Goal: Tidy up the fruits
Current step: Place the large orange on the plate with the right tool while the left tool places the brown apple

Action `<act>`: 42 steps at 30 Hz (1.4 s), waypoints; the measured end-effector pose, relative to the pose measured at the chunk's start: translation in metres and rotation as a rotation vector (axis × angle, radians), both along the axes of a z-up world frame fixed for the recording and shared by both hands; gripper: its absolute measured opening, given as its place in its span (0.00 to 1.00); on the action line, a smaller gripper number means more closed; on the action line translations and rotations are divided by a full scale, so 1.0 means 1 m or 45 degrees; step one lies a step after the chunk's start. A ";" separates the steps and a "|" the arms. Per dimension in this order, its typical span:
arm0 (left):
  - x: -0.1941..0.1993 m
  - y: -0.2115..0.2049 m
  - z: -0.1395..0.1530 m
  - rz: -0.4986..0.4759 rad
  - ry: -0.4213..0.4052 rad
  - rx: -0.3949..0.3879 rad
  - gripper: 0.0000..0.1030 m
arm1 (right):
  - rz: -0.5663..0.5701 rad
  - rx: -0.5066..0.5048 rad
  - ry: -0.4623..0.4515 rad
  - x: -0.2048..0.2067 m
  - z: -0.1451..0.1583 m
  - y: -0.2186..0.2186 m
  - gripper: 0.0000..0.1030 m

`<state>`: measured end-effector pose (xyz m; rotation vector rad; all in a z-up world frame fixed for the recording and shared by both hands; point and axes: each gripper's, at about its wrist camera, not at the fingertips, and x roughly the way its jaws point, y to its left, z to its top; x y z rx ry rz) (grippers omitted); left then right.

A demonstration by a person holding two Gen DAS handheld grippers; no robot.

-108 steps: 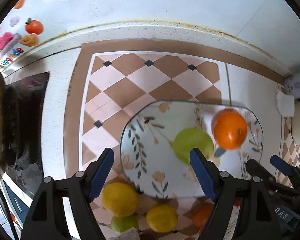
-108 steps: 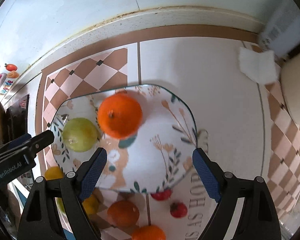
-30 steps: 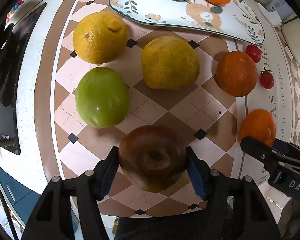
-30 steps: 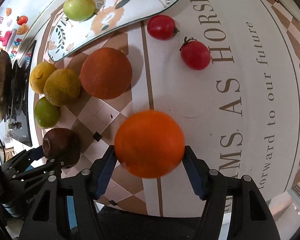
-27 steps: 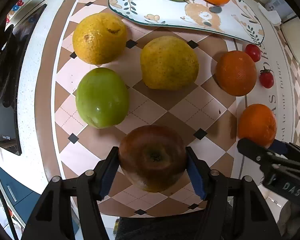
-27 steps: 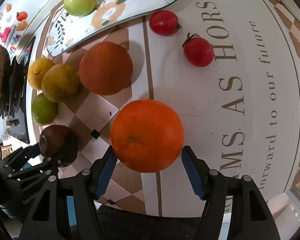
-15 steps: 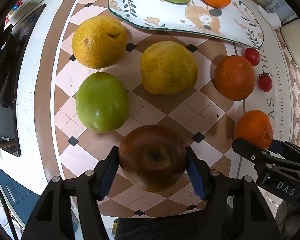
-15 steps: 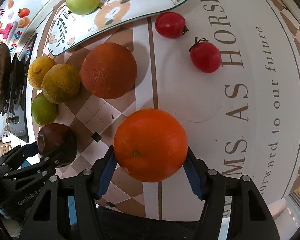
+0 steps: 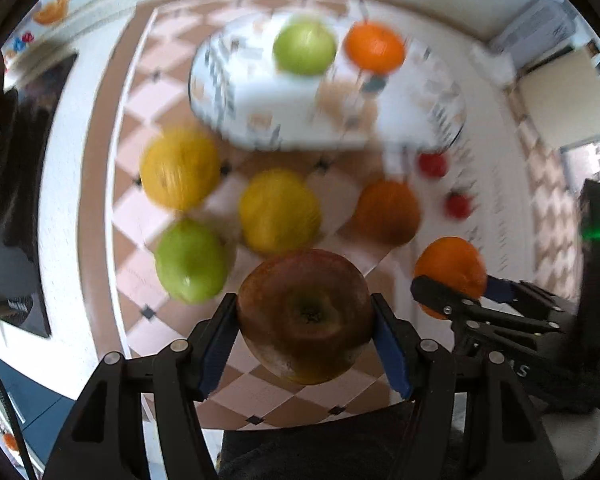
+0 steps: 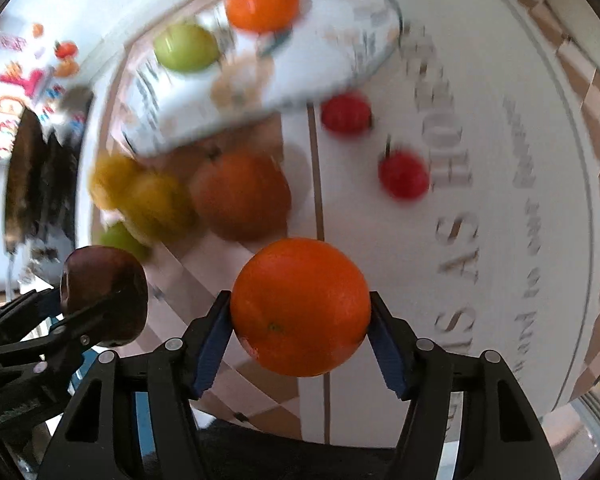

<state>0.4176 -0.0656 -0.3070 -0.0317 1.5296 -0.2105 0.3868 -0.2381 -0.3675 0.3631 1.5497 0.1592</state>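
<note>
My left gripper (image 9: 306, 334) is shut on a dark red apple (image 9: 305, 314), held above the checked counter. My right gripper (image 10: 300, 338) is shut on an orange (image 10: 300, 306), also lifted; both show from the other wrist view, the apple (image 10: 104, 294) at left and the orange (image 9: 450, 270) at right. The floral plate (image 9: 260, 120) lies farther off with a green apple (image 9: 304, 50) and a small orange (image 9: 374, 48) on it. On the counter lie two yellow lemons (image 9: 180, 168) (image 9: 278, 212), a green fruit (image 9: 190, 260), a dark orange (image 9: 388, 212) and two red tomatoes (image 9: 432, 164) (image 9: 458, 206).
A black stove (image 9: 8, 168) lies along the left edge. A white wall runs behind the plate. A lettered white mat (image 10: 480, 200) covers the counter's right side. A beige box (image 9: 568, 104) stands at the far right.
Both grippers have risen and tilted up with their fruits; the loose fruits and plate now sit farther away and are motion-blurred. Earlier still, both grippers were open over the plate.
</note>
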 end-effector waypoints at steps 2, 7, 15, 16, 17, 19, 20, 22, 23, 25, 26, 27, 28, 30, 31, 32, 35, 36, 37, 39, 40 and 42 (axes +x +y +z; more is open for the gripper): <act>0.015 0.003 0.018 0.014 -0.046 -0.031 0.60 | -0.030 0.016 -0.057 0.017 0.018 -0.009 0.65; 0.074 0.012 0.047 0.044 -0.156 -0.033 0.60 | -0.069 -0.023 -0.157 0.077 0.037 -0.029 0.65; 0.162 0.033 0.014 0.069 -0.121 0.092 0.60 | 0.044 -0.181 -0.123 0.158 0.011 -0.025 0.65; 0.173 0.033 0.004 0.079 -0.091 0.094 0.60 | 0.058 -0.194 -0.115 0.162 0.008 -0.023 0.65; 0.180 0.034 -0.005 0.096 -0.066 0.087 0.60 | 0.076 -0.209 -0.110 0.163 0.004 -0.024 0.65; 0.195 0.035 -0.020 0.112 -0.016 0.097 0.60 | 0.098 -0.224 -0.099 0.167 -0.001 -0.019 0.65; 0.200 0.035 -0.026 0.114 -0.009 0.101 0.60 | 0.102 -0.223 -0.095 0.170 -0.006 -0.018 0.65; 0.207 0.034 -0.036 0.115 0.019 0.108 0.60 | 0.096 -0.205 -0.084 0.170 -0.013 -0.016 0.65; 0.209 0.033 -0.040 0.111 0.034 0.109 0.60 | 0.090 -0.192 -0.076 0.170 -0.015 -0.016 0.65; 0.210 0.030 -0.050 0.104 0.068 0.119 0.60 | 0.087 -0.182 -0.065 0.170 -0.019 -0.016 0.65; 0.211 0.030 -0.054 0.101 0.077 0.128 0.60 | 0.090 -0.179 -0.058 0.168 -0.020 -0.016 0.65; 0.212 0.029 -0.058 0.093 0.085 0.139 0.60 | 0.098 -0.177 -0.060 0.166 -0.021 -0.014 0.65; 0.212 0.029 -0.061 0.089 0.092 0.147 0.60 | 0.106 -0.179 -0.059 0.165 -0.021 -0.012 0.65; 0.212 0.028 -0.062 0.086 0.097 0.136 0.61 | 0.122 -0.189 -0.058 0.164 -0.024 -0.003 0.65; 0.212 0.027 -0.062 0.083 0.100 0.137 0.61 | 0.127 -0.195 -0.059 0.165 -0.025 -0.001 0.65; 0.212 0.026 -0.062 0.082 0.104 0.144 0.61 | 0.129 -0.197 -0.060 0.165 -0.025 -0.001 0.66; 0.214 0.022 -0.067 0.073 0.120 0.164 0.61 | 0.114 -0.186 -0.052 0.166 -0.025 -0.002 0.66; 0.213 0.021 -0.068 0.071 0.122 0.169 0.61 | 0.113 -0.184 -0.049 0.167 -0.025 -0.002 0.66; 0.214 0.021 -0.068 0.070 0.122 0.171 0.61 | 0.112 -0.183 -0.046 0.167 -0.026 0.000 0.66; 0.213 0.021 -0.068 0.075 0.121 0.168 0.61 | 0.097 -0.187 -0.041 0.166 -0.025 -0.001 0.74; 0.213 0.021 -0.068 0.073 0.117 0.166 0.61 | 0.087 -0.193 -0.053 0.165 -0.022 -0.001 0.82; 0.213 0.024 -0.067 0.083 0.112 0.151 0.65 | 0.065 -0.205 -0.067 0.166 -0.016 -0.004 0.85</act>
